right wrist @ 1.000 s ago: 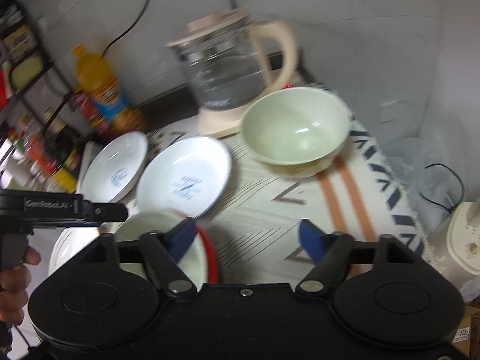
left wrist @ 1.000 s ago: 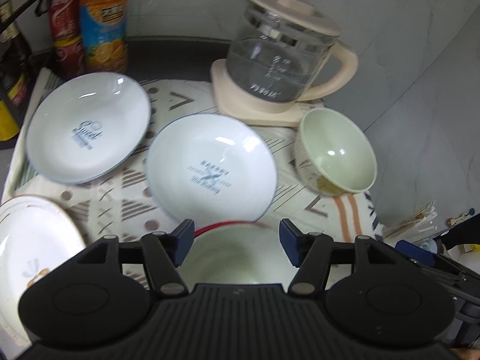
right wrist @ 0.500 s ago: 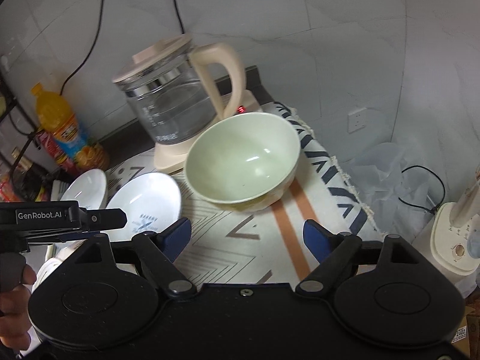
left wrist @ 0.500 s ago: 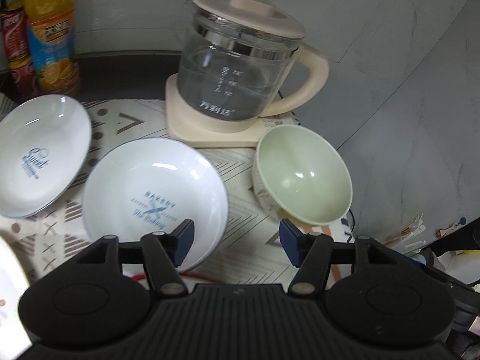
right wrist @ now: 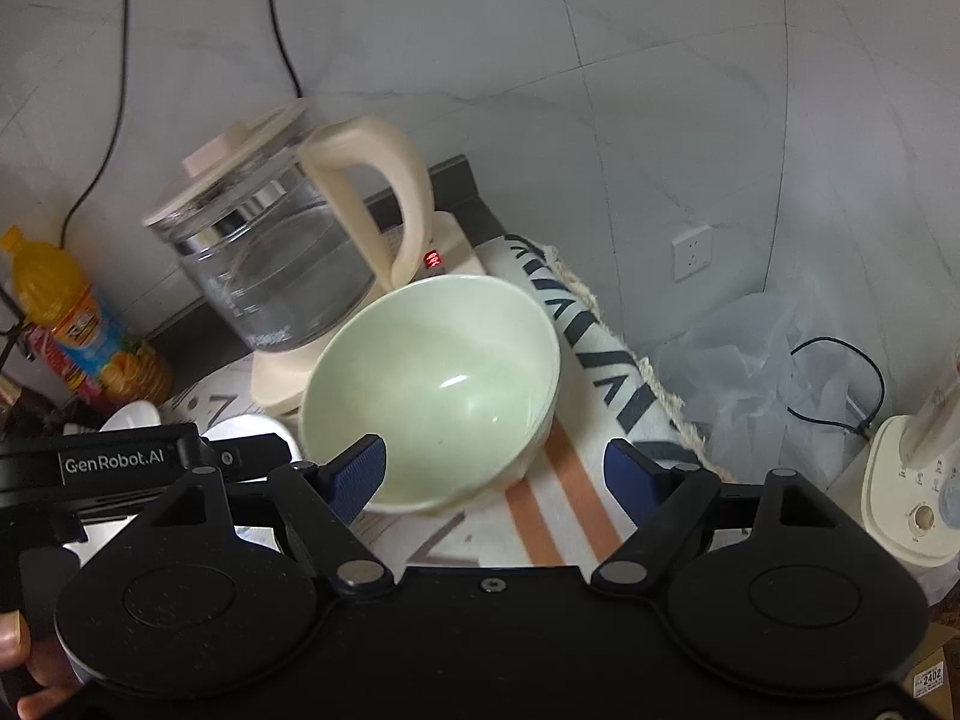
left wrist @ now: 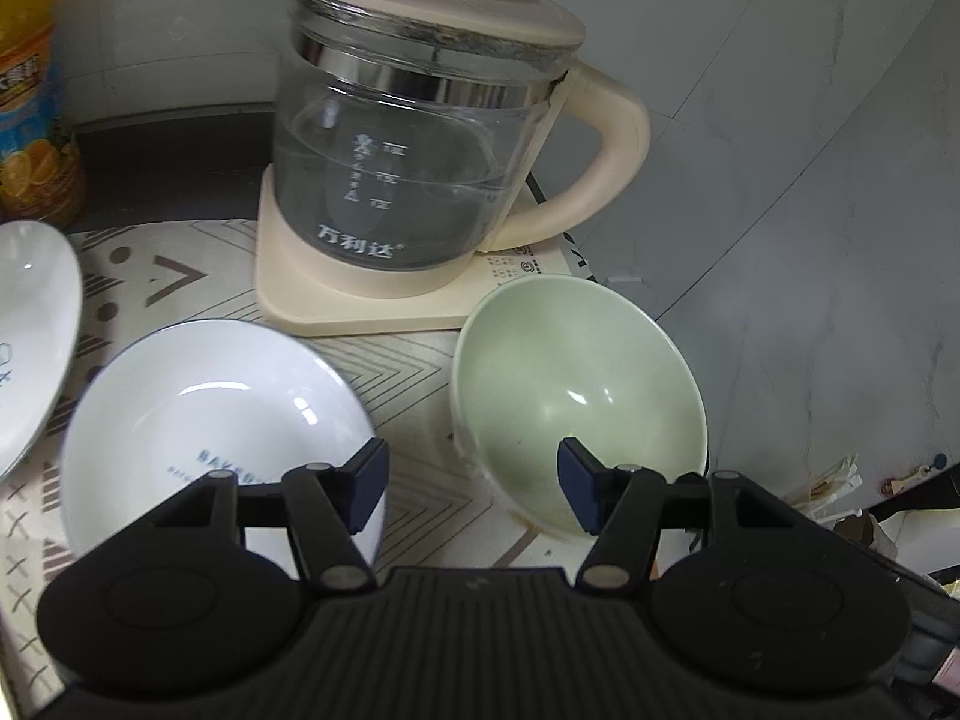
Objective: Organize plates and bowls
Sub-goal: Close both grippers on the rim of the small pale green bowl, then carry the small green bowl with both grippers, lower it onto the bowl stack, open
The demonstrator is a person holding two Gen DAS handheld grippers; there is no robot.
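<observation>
The worktop [left wrist: 180, 204] carries a patterned cloth [left wrist: 408, 354], and on it, from big to small, stand the glass kettle [left wrist: 408, 168] on its cream base, the white plate [left wrist: 204, 414] with blue print, and the pale green bowl [left wrist: 576, 396]. A second white plate [left wrist: 30, 324] shows only partly at the left edge. The green bowl sits at the right end of the cloth, just beside the kettle base; whether it touches the base I cannot tell.

The left claw [left wrist: 474, 489] is wide open and holds nothing. It hangs between the white plate and the green bowl, with its right fingertip in front of the near side of the bowl. The right claw [right wrist: 495, 471] is also wide open and empty. Its left fingertip lies before the near rim of the green bowl [right wrist: 432, 384], and its right fingertip is over the orange stripe of the cloth.

The step in hand seems to be taking the green bowl, probably with the right claw. To do it well, one finger should go inside the wall and one outside, at the near rim, then close firmly, because the glaze looks slippery. Lift straight up first, since the kettle handle [right wrist: 384, 180] is near behind and a sideways pull could knock it.
</observation>
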